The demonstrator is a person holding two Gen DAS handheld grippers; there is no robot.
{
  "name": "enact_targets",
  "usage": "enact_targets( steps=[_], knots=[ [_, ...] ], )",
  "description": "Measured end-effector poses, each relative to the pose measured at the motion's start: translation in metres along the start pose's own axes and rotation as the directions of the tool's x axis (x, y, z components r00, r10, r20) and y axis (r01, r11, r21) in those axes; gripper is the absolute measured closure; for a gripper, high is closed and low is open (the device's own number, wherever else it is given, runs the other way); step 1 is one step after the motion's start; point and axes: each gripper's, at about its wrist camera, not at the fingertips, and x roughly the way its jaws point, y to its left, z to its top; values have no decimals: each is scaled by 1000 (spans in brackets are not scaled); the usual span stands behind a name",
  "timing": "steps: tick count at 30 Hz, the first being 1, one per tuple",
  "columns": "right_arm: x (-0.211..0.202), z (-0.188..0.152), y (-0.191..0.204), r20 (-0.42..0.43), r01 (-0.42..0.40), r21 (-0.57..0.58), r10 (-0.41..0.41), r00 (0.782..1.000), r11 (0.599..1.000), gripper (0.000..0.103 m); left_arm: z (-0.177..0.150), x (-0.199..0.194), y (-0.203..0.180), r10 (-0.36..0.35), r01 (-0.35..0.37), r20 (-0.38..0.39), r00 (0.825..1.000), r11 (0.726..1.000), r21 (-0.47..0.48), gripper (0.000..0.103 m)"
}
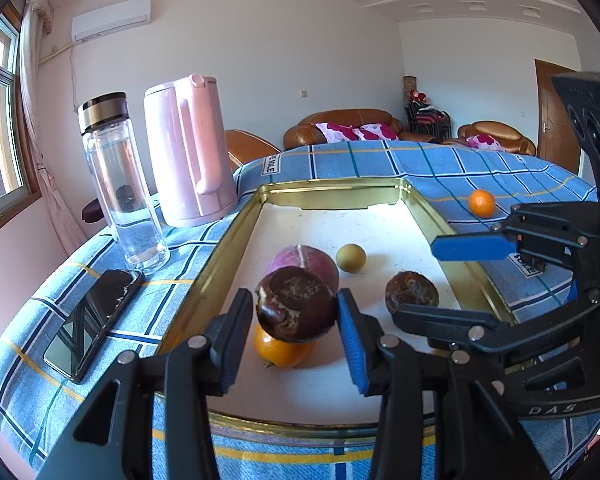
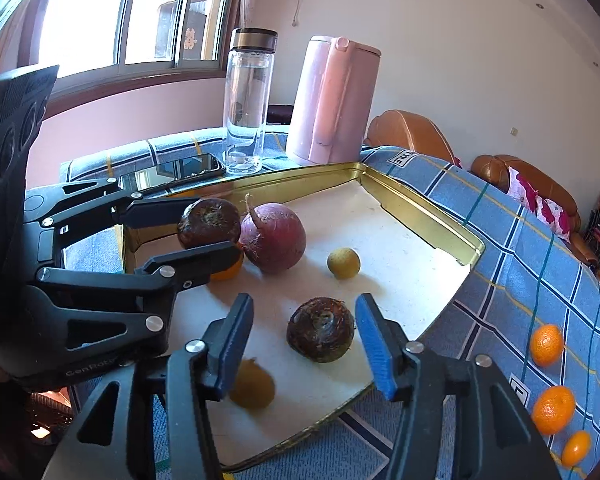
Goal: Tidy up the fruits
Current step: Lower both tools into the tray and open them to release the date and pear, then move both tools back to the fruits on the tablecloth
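Gold-rimmed tray [image 1: 220, 240] on the blue-checked counter [image 1: 60, 300] anchors the scene: at its near edge the left tongs [image 1: 296, 312] clamp a dark brown fruit [image 1: 296, 304] above an orange [image 1: 280, 350]; the right tongs [image 2: 304, 328] stand apart around a second brown fruit [image 2: 320, 328] resting inside. Farther in lie a purple bulb [image 2: 274, 236] and small yellow fruit [image 2: 343, 263]; beyond the tray stand a glass bottle [image 1: 120, 180] and pink kettle [image 1: 188, 148].

Gold-rimmed tray [image 1: 228, 236] holding dark fruits [image 2: 321, 330], radish [image 2: 274, 236], orange [image 1: 280, 350]
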Motion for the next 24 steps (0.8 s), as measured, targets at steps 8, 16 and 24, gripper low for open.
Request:
enact_targets(
  steps=[8,16,24],
  knots=[
    [-28,-8,-12,102,44,54,-49,994,998,27,9,-16,-2,17,-14,68,998,999,-40,21],
    [-55,-23,-39,151,114,112,-130,980,987,27,25,-21,-33,-14,14,96,995,1000,-1,11],
    [-89,-48,-88,132,244,208,-275,953,947,27,50,-24,-81,-84,75,138,987,995,70,2]
  ],
)
